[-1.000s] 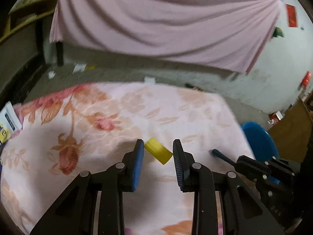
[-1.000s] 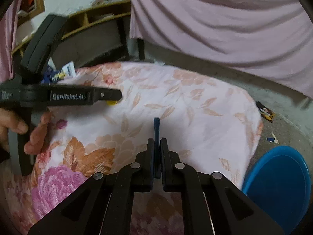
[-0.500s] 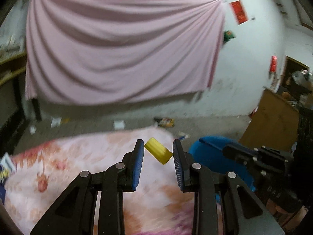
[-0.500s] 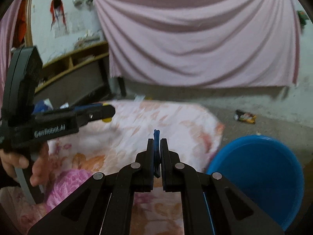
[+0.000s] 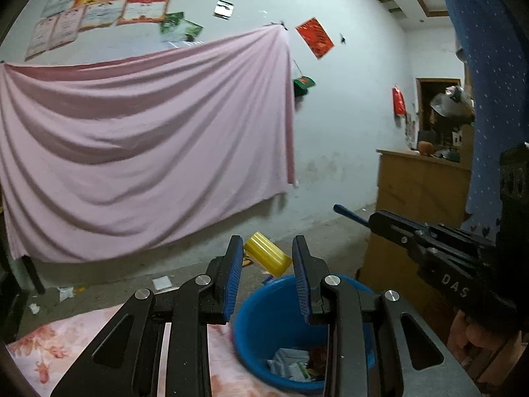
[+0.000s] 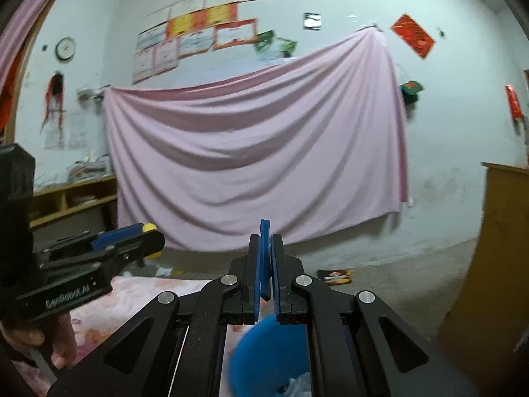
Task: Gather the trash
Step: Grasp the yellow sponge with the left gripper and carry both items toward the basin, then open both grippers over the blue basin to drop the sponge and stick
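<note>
Left wrist view: the left gripper (image 5: 267, 259) clamps a small yellow block (image 5: 267, 259) between its 2 blue pads, tilted, pinched by its ends so that it hangs free of the linkage. Judging from the pose, the piece is carried this way so that parting the pads would let it fall. Below sits the blue basin (image 5: 254, 340), its rim just under the fingertips, with paper scraps (image 5: 291, 367) already in the bottom. The flowered cloth (image 5: 53, 347) ends just beside the basin's left wall; a wooden cabinet (image 5: 420, 188) stands near on the right, so free room lies mainly ahead, over the littered floor (image 5: 109, 284)

Right wrist view: the right gripper (image 6: 264, 264) is fully closed, pads pressed together on nothing I can make out. The basin shows blurred beneath it, its mouth open. The left gripper, yellow block at its tip, comes in from the left edge in a person's hand (image 6: 43, 344). A snack wrapper (image 6: 335, 276) lies well apart on the floor, likely trash to fetch later
</note>
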Demonstrator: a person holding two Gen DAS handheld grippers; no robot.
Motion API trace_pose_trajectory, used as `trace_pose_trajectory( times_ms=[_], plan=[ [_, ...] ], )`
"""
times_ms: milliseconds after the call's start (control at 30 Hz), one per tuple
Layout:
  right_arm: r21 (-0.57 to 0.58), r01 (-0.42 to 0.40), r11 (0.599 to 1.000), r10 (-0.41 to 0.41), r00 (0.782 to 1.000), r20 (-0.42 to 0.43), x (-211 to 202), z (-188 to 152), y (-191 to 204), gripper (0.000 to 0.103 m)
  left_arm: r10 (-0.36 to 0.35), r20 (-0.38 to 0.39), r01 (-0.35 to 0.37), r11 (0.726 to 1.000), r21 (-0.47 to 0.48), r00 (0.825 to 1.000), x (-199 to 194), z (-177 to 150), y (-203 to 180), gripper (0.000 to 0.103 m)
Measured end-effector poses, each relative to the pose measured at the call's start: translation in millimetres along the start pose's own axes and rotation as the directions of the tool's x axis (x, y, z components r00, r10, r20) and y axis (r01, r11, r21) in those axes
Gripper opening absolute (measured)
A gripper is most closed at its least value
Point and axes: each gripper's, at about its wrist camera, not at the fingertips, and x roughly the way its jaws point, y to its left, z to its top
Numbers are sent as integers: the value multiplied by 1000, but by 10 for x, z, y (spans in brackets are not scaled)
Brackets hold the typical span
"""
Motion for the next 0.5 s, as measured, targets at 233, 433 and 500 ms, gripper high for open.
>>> trace_pose_trajectory(
  times_ms=[233,433,500],
  plan=[
    [33,47,998,-45,997,-60,-37,-145,-335,4,-41,-107,38,999,-30,993,300,-58,-288,26],
    [72,49,996,-39,990,-135,24,-342,-545,4,-83,-222,71,996,-60,971,522,-163,-379,26],
    [77,52,996,-40,988,-152,40,-393,-572,4,-90,-245,76,995,-64,965,580,-195,-393,26]
  ],
)
